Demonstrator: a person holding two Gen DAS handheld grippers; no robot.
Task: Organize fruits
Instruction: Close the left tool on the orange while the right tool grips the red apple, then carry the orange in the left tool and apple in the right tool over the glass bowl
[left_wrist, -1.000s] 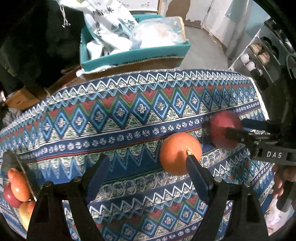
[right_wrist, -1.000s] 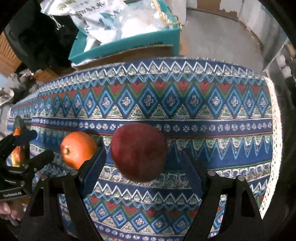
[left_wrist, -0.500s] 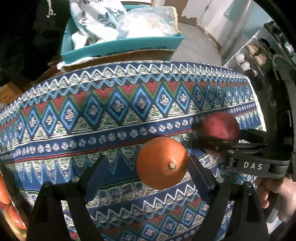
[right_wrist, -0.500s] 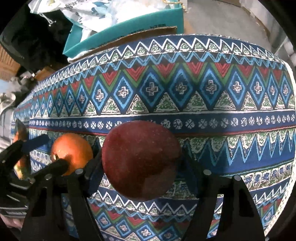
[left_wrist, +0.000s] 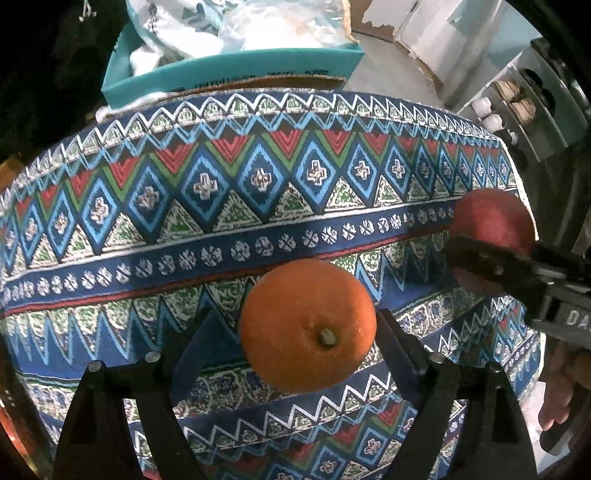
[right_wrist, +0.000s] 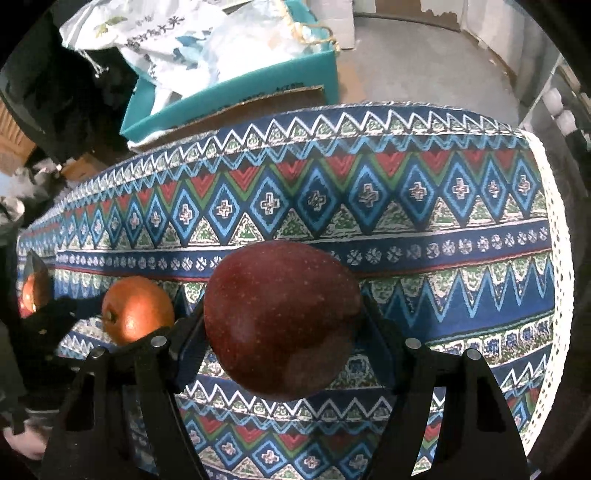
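Note:
An orange (left_wrist: 308, 325) lies on the patterned tablecloth (left_wrist: 258, 192), between the fingers of my left gripper (left_wrist: 295, 332). The right finger touches it; a gap shows beside the left finger, so the jaws stand open around it. A dark red apple (right_wrist: 280, 317) fills the gap of my right gripper (right_wrist: 284, 325), both fingers pressing its sides. The apple also shows in the left wrist view (left_wrist: 491, 225) at far right, and the orange in the right wrist view (right_wrist: 136, 308) at left.
A teal box (right_wrist: 236, 92) with plastic bags stands beyond the table's far edge. The cloth's lace edge (right_wrist: 554, 258) marks the right table edge. A bowl rim with fruit (right_wrist: 31, 291) shows at far left. Shelves (left_wrist: 517, 103) stand at right.
My left gripper has moved in around the orange, which now sits deeper between the fingers. My right gripper has closed on the apple and lifted it slightly; the view pulled back.

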